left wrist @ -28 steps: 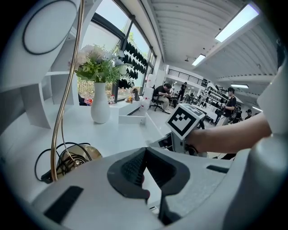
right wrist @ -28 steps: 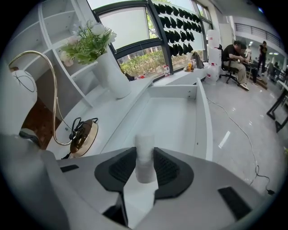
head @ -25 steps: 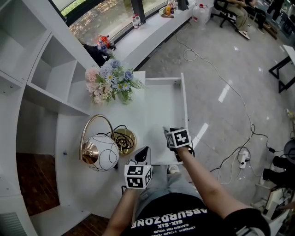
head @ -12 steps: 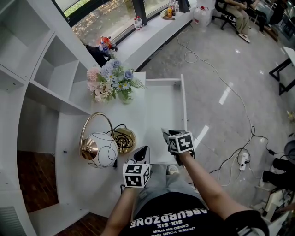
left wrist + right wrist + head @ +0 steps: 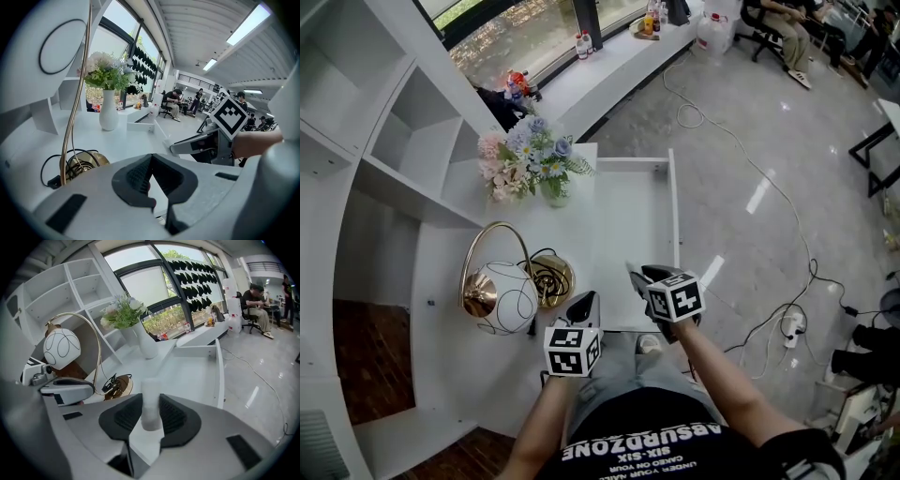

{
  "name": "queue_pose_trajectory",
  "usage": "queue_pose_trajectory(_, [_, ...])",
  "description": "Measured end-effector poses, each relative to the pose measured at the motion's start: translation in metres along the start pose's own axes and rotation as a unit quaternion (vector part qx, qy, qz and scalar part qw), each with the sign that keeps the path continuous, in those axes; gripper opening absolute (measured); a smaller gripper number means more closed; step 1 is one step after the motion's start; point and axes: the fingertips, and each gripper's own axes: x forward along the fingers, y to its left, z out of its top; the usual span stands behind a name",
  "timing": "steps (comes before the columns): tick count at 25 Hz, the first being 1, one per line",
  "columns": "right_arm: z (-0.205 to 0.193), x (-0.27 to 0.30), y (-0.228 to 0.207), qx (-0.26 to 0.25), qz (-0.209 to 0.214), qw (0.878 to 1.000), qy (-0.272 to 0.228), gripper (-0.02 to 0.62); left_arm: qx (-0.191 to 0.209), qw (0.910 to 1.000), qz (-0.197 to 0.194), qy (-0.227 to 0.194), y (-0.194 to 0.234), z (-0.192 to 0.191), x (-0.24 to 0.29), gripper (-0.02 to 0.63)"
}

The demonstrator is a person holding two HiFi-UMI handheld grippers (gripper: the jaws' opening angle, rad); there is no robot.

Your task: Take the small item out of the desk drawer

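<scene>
At the left of the desk [image 5: 572,234] stands a lamp [image 5: 502,295], its cord [image 5: 546,272] coiled round the base. Just right of it the left gripper [image 5: 588,302] hangs with its jaws together on nothing. If it drifts left it could snag the cord and tip the lamp, which looks top-heavy under its round shade.

The right gripper [image 5: 642,278] is close beside the left one. Its jaws are closed on the small item [image 5: 150,394], a pale smooth tube held upright between the pads above the near end of the open drawer [image 5: 673,216]. The main risk is probably the grip. The pads hold only part of a slick round body, so a quick swing or a slight loosening could let the tube pivot or slip. It would then fall back into the drawer, or past the right wall onto the floor [image 5: 769,141], where it could roll away. Carrying it left could also knock the two grippers together.
</scene>
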Motion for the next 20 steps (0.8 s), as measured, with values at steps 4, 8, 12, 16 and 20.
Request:
queue_pose_trajectory(4, [0.001, -0.014, 0.009, -0.004, 0.015, 1.000, -0.014, 0.110, 0.002, 1.0000, 0.001, -0.003, -0.001, 0.002, -0.002, 0.005])
queue_pose_trajectory(8, [0.002, -0.030, 0.018, -0.006, 0.039, 0.999, -0.035, 0.110, 0.002, 1.0000, 0.001, -0.006, -0.004, 0.003, -0.005, 0.005])
queue_pose_trajectory(12, [0.003, -0.045, 0.027, -0.014, 0.063, 0.996, -0.056, 0.110, 0.003, 0.9999, 0.002, -0.010, -0.007, 0.004, -0.008, 0.005])
queue_pose_trajectory(16, [0.003, -0.058, 0.038, -0.029, 0.081, 0.993, -0.075, 0.110, -0.003, 0.9999, 0.000, -0.016, -0.010, 0.006, -0.013, 0.005])
queue_pose_trajectory(20, [0.003, -0.071, 0.048, -0.042, 0.094, 0.991, -0.089, 0.110, -0.016, 0.9995, -0.002, -0.027, -0.016, 0.009, -0.019, 0.005])
